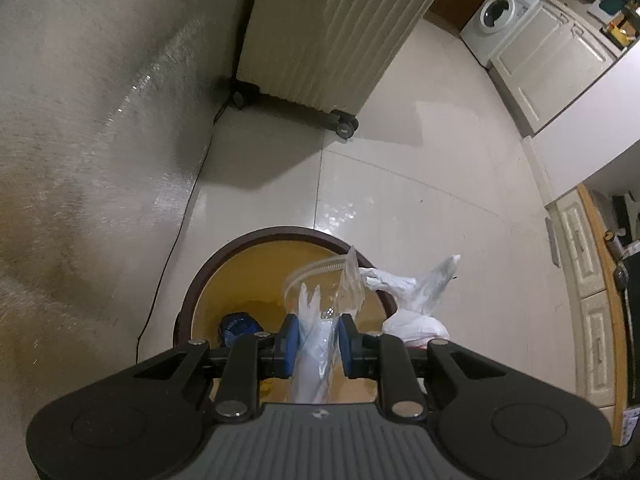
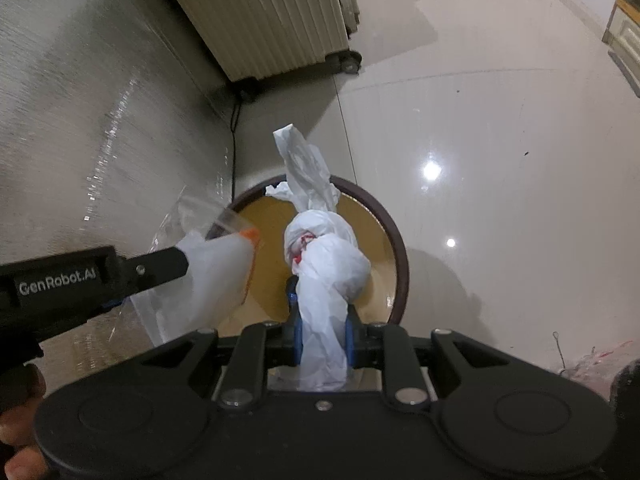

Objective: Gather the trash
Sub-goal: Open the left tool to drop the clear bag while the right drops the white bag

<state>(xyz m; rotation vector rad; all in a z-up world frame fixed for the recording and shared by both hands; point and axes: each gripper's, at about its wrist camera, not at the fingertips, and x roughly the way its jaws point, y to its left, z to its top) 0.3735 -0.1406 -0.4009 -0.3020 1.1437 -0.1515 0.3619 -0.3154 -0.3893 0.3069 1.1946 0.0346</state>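
A round bin (image 1: pixel 256 240) with a dark brown rim and yellow inside stands on the floor by the wall; it also shows in the right wrist view (image 2: pixel 396 248). My left gripper (image 1: pixel 318 338) is shut on a clear plastic bag (image 1: pixel 320 308) with a zip edge and holds it over the bin. My right gripper (image 2: pixel 322 320) is shut on a knotted white plastic bag (image 2: pixel 326 256) with red marks, also over the bin. The white bag shows at the right in the left wrist view (image 1: pixel 412 296). A blue item (image 1: pixel 238 326) lies inside the bin.
A cream ribbed suitcase (image 1: pixel 328 32) on wheels stands against the wall beyond the bin. A black cable (image 1: pixel 192 200) runs along the wall foot. A washing machine (image 1: pixel 500 12) and white cabinets (image 1: pixel 552 64) are at the far right. Glossy tiled floor (image 2: pixel 500 140) lies to the right.
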